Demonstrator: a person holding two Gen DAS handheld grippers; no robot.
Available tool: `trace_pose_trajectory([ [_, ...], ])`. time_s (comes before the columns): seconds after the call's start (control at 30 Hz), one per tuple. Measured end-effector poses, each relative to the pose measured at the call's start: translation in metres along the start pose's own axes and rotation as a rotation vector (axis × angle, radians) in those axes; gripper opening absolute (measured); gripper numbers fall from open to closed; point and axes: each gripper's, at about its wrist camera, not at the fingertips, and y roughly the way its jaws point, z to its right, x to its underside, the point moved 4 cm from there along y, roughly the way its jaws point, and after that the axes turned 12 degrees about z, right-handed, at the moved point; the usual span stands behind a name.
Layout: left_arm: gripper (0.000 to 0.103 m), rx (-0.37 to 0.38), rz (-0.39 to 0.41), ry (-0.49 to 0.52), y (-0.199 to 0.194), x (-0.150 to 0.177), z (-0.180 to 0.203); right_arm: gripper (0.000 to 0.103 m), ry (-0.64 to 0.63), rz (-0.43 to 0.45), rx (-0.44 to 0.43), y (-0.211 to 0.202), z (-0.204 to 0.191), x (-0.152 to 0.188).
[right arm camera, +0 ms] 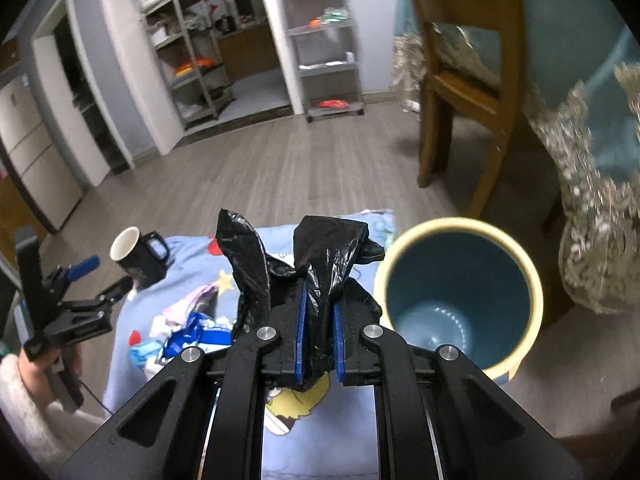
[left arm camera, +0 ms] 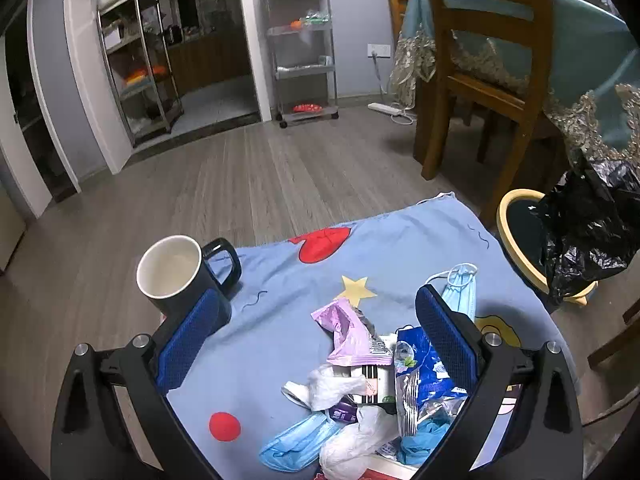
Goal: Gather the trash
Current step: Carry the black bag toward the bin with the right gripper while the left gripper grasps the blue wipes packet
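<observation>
A pile of trash (left arm camera: 372, 384) lies on the blue cartoon cloth (left arm camera: 280, 352): a pink wrapper (left arm camera: 352, 332), a blue packet (left arm camera: 420, 368), white tissues, and blue face masks (left arm camera: 296, 444). My left gripper (left arm camera: 316, 340) is open, its blue pads either side of the pile, just above it. It also shows in the right wrist view (right arm camera: 108, 280). My right gripper (right arm camera: 319, 312) is shut on a black trash bag (right arm camera: 316, 256), held beside the empty bin (right arm camera: 460, 292) with a cream rim. The bag also shows in the left wrist view (left arm camera: 592, 228) over the bin (left arm camera: 516, 232).
A black mug (left arm camera: 180, 276) stands on the cloth's left edge. A wooden chair (left arm camera: 480, 68) and a table with a teal cloth (left arm camera: 592, 60) stand beyond the bin. Metal shelves (left arm camera: 304, 52) stand by the far wall. Wooden floor surrounds the cloth.
</observation>
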Motion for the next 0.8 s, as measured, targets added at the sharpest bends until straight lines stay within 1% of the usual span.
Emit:
trace_pose_trajectory([
  [0.07, 0.097, 0.003, -0.021, -0.015, 0.006, 0.002, 0.0, 0.012, 0.021, -0.01, -0.003, 0.007, 0.005, 0.001],
  [0.17, 0.093, 0.003, -0.055, -0.006, 0.016, 0.007, 0.002, 0.012, 0.021, -0.032, -0.016, 0.018, 0.006, 0.003],
  [0.2, 0.091, 0.014, -0.07, -0.007, 0.018, 0.009, 0.004, 0.012, 0.024, -0.037, -0.023, 0.019, 0.006, 0.005],
  [0.27, 0.087, 0.062, -0.09, -0.021, 0.02, 0.013, 0.01, 0.012, 0.031, -0.046, -0.039, 0.023, 0.005, 0.006],
  [0.33, 0.086, 0.103, -0.097, 0.013, 0.021, 0.017, 0.025, 0.012, 0.028, -0.048, -0.048, 0.024, 0.004, 0.005],
  [0.37, 0.084, 0.115, -0.106, 0.039, 0.022, 0.021, 0.033, 0.012, 0.029, -0.046, -0.05, 0.024, 0.004, 0.004],
  [0.4, 0.078, 0.13, -0.121, 0.068, 0.024, 0.025, 0.042, 0.012, 0.033, -0.046, -0.052, 0.024, 0.005, 0.005],
  [0.43, 0.076, 0.146, -0.142, 0.085, 0.027, 0.03, 0.051, 0.012, 0.039, -0.046, -0.054, 0.025, 0.007, 0.004],
  [0.5, 0.066, 0.167, -0.173, 0.106, 0.032, 0.039, 0.063, 0.012, 0.056, -0.049, -0.056, 0.025, 0.011, 0.006],
  [0.57, 0.062, 0.181, -0.197, 0.134, 0.037, 0.045, 0.074, 0.012, 0.063, -0.055, -0.054, 0.025, 0.015, 0.009],
  [0.63, 0.06, 0.17, -0.213, 0.157, 0.042, 0.05, 0.079, 0.012, 0.072, -0.058, -0.054, 0.026, 0.017, 0.01],
  [0.7, 0.051, 0.161, -0.232, 0.164, 0.047, 0.054, 0.083, 0.012, 0.076, -0.059, -0.052, 0.026, 0.016, 0.01],
  [0.73, 0.05, 0.157, -0.24, 0.165, 0.049, 0.055, 0.083, 0.012, 0.077, -0.058, -0.049, 0.027, 0.017, 0.009],
  [0.77, 0.041, 0.153, -0.247, 0.17, 0.052, 0.058, 0.084, 0.012, 0.077, -0.057, -0.047, 0.027, 0.017, 0.009],
  [0.8, 0.028, 0.149, -0.262, 0.184, 0.054, 0.061, 0.085, 0.012, 0.078, -0.057, -0.046, 0.028, 0.018, 0.008],
])
